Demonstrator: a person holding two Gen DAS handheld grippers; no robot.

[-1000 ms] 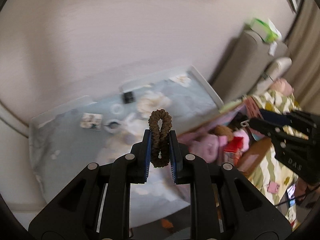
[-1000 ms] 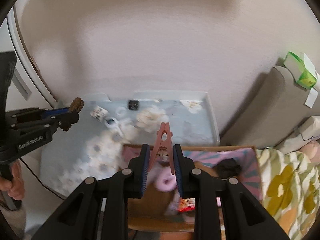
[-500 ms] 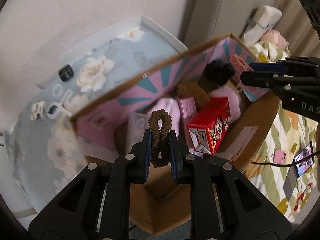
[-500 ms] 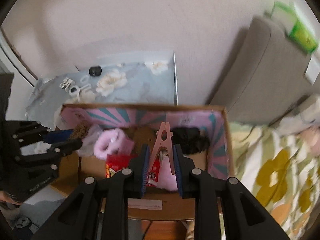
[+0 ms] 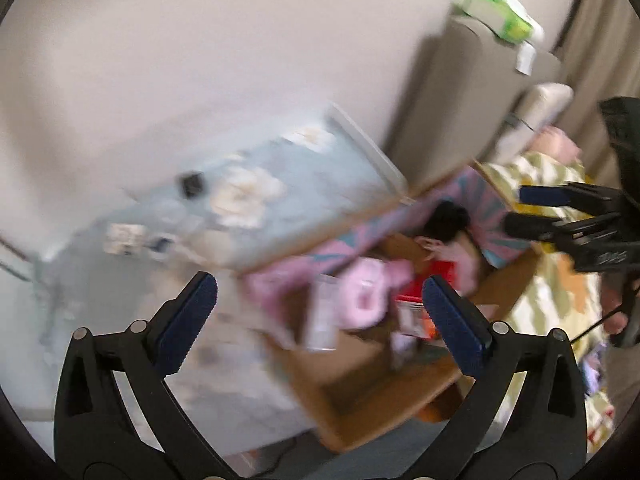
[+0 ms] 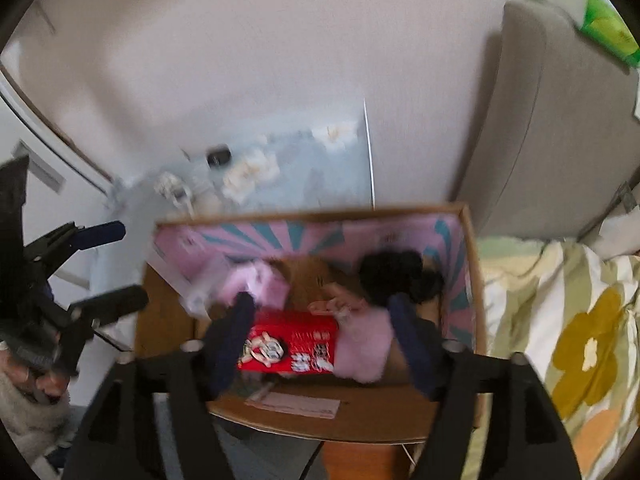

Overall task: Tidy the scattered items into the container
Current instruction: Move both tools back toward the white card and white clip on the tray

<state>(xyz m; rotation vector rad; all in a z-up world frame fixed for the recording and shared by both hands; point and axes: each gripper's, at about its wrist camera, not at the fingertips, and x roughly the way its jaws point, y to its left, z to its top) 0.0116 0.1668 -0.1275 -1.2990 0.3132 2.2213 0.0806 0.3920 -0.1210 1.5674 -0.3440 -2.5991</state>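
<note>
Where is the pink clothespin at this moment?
In the right wrist view, the pink clothespin lies inside the cardboard box, free of the opening right gripper, between the red packet and the black scrunchie.

Grey headboard (image 6: 532,128), floral quilt (image 6: 580,344), wall (image 6: 260,40)

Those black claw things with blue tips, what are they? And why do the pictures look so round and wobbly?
They are grabbers, one held in each of a person's hands. A small wide-eyed camera sits on each, which bends the picture; the blur comes from moving. One picture looks along the left gripper, the other along the right gripper. Both are opening, with nothing between their fingers. Below them stands a cardboard box holding a red packet, a pink clothes peg, fluffy pink things and something black. Behind it lies a blue flowery mat with a few small items on it.
</note>
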